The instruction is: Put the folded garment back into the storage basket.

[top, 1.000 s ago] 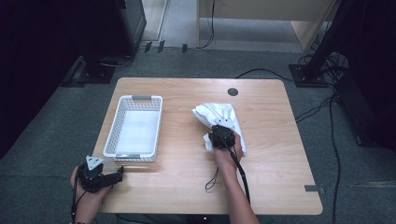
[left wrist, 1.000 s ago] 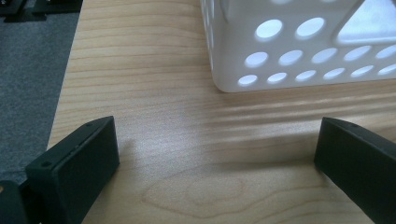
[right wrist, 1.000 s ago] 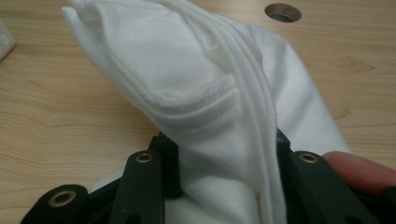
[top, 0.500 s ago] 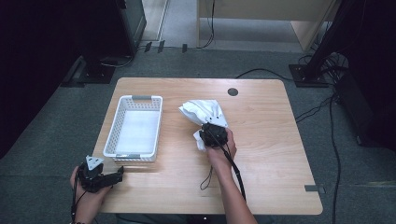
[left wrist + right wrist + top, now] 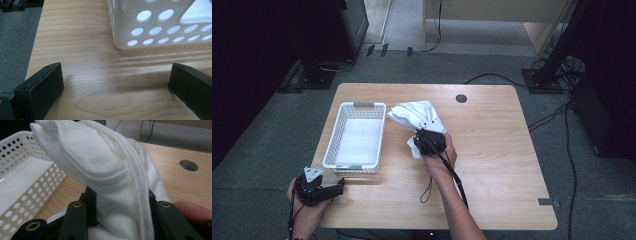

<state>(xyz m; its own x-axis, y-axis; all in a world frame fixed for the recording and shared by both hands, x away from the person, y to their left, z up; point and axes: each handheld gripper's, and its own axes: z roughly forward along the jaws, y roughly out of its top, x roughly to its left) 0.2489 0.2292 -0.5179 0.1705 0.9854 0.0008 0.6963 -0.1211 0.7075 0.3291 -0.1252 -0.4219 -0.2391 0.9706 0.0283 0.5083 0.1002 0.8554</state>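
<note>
A bunched white cloth (image 5: 416, 115) hangs lifted above the wooden table (image 5: 492, 150), just right of the white perforated basket (image 5: 357, 137). My right gripper (image 5: 424, 136) is shut on the cloth; in the right gripper view the folded cloth (image 5: 105, 170) bulges up between the two black jaws, with the basket (image 5: 22, 177) to its left. My left gripper (image 5: 337, 189) rests at the table's front left corner, open. In the left gripper view its jaws stand wide apart over bare wood, and the basket's near wall (image 5: 160, 30) lies just ahead.
A round cable hole (image 5: 461, 98) sits at the table's far edge, seen also beyond the cloth as the hole (image 5: 188, 165). Grey carpet (image 5: 272, 145) surrounds the table. Cables (image 5: 562, 120) run on the floor at the right.
My right gripper has carried the cloth up and leftward, toward the basket. The left gripper has stayed where it was.
</note>
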